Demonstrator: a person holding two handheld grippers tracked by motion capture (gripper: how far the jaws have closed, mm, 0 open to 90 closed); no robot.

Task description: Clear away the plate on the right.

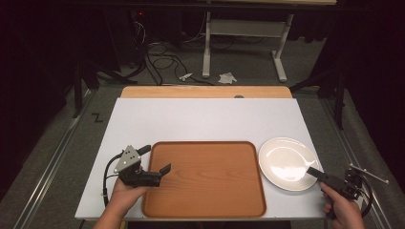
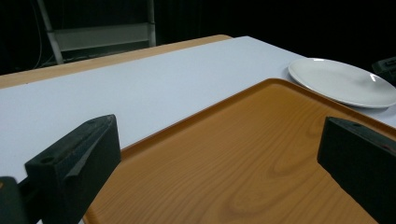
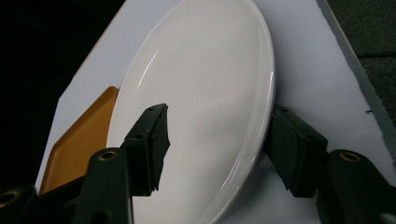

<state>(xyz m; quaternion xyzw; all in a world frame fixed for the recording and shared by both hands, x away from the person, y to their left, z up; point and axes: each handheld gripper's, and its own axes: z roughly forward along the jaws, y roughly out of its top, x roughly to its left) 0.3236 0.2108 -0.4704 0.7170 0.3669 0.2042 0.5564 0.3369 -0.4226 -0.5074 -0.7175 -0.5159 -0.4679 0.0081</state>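
Observation:
A white plate (image 1: 286, 162) lies on the white tabletop (image 1: 200, 119), just right of a wooden tray (image 1: 205, 179). In the right gripper view the plate (image 3: 201, 84) has its near rim between the jaws of my right gripper (image 3: 219, 121). One jaw hovers over the plate's inside and the other sits outside the rim, with a gap still showing. From above, my right gripper (image 1: 314, 171) reaches the plate's right edge. My left gripper (image 1: 156, 158) stands open at the tray's left rim. Nothing is between the jaws of my left gripper (image 2: 219, 140), and the bare tray (image 2: 233, 158) lies below them.
The tray (image 3: 79, 144) holds nothing. The plate (image 2: 341, 81) lies beyond the tray's far right corner. A wooden strip (image 1: 205, 91) runs along the table's back edge. Cables and a desk frame (image 1: 243, 43) stand on the floor behind.

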